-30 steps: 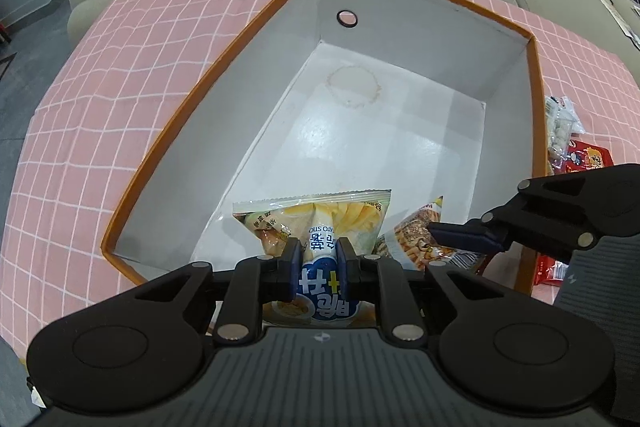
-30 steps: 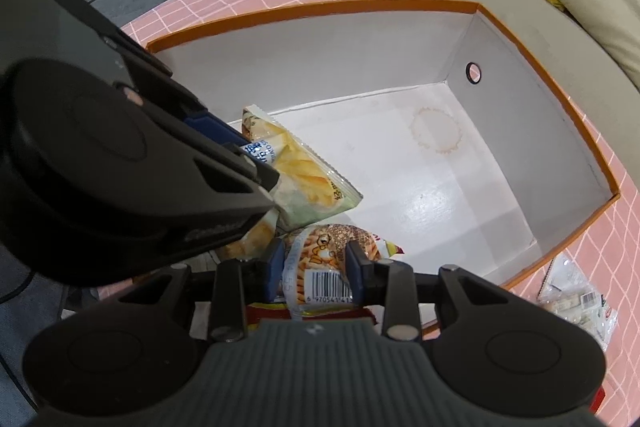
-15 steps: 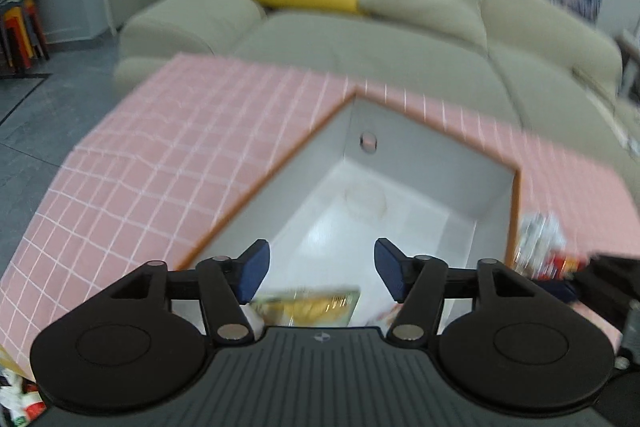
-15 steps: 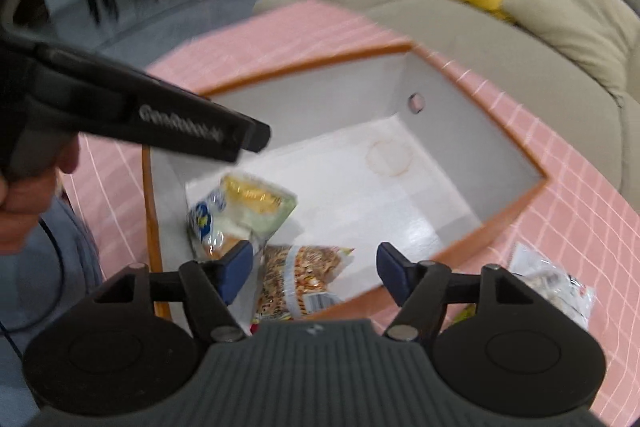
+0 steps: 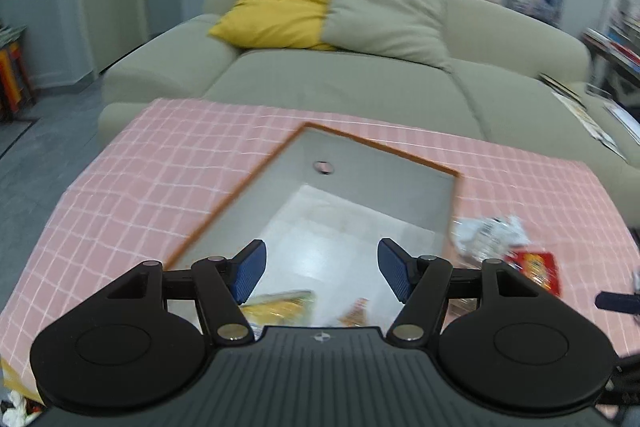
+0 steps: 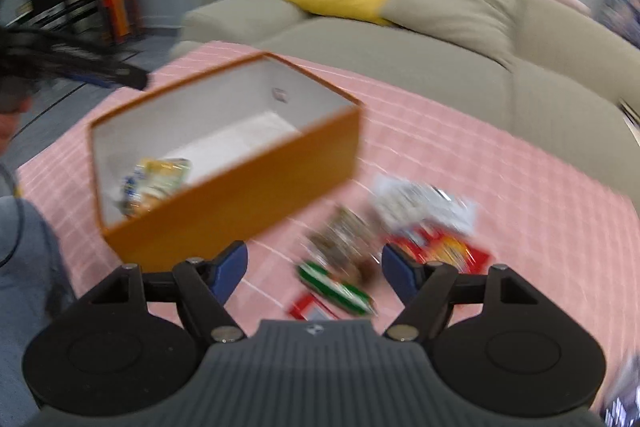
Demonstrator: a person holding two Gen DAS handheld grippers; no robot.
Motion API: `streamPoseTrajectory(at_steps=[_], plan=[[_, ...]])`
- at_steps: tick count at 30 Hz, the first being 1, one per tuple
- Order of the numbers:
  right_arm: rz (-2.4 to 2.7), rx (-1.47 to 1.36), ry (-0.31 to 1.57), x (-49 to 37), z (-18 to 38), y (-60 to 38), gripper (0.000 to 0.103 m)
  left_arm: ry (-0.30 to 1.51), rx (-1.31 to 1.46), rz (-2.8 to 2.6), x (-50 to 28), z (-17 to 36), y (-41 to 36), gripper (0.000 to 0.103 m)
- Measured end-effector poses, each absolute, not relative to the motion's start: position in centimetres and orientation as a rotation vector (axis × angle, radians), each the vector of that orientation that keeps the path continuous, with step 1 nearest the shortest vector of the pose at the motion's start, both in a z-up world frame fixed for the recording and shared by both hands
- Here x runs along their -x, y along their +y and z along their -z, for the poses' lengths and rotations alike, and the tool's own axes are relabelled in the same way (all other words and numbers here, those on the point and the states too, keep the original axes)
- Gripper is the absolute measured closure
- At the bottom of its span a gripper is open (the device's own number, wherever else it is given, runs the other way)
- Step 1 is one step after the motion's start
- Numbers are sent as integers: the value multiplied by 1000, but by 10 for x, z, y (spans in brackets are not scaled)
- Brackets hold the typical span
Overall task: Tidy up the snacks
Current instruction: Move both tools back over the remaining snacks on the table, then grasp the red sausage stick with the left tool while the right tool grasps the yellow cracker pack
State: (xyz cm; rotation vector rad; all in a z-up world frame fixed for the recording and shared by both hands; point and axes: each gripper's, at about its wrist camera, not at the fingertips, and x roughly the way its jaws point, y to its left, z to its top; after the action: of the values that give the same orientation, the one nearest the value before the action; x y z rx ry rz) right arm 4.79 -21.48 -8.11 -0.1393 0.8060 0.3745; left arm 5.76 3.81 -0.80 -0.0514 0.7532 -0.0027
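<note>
An orange box (image 5: 248, 183) with a white inside stands on the pink checked tablecloth; it also shows in the right wrist view (image 6: 240, 203). A yellow chip bag (image 5: 280, 303) and an orange snack bag (image 5: 354, 313) lie in its near end; the yellow bag shows in the right wrist view (image 6: 156, 179). My left gripper (image 5: 320, 277) is open and empty above the box. My right gripper (image 6: 314, 273) is open and empty above loose snacks: a green and white packet (image 6: 336, 287), a brown bag (image 6: 344, 239), a red packet (image 6: 444, 251) and a clear white bag (image 6: 424, 203).
A clear bag (image 5: 488, 231) and a red packet (image 5: 536, 267) lie right of the box. A beige sofa (image 5: 360, 79) with a yellow cushion (image 5: 280, 11) stands behind the table. The left gripper's finger (image 6: 100, 75) shows at upper left in the right wrist view.
Both grippers let go of their snack bags in the box, opened and rose. The right gripper swung right, over the loose snacks beside the box.
</note>
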Motion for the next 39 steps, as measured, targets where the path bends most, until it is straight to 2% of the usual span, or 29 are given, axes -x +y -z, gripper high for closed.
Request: streamPoseTrajectory(at_steps=[1, 10, 21, 30, 39], plan=[[-336, 119, 807, -43, 85, -222, 26, 749, 42, 26, -53, 7, 29, 28], [-98, 10, 840, -16, 113, -267, 26, 765, -46, 235, -26, 21, -45, 28], [-40, -72, 925, -16, 144, -290, 26, 916, -117, 384, -36, 85, -94, 31], [-59, -14, 986, -34, 164, -281, 29, 917, -283, 570, -52, 127, -123, 32], [-54, -19, 1032, -42, 176, -288, 37, 970, -361, 750, -80, 155, -137, 32]])
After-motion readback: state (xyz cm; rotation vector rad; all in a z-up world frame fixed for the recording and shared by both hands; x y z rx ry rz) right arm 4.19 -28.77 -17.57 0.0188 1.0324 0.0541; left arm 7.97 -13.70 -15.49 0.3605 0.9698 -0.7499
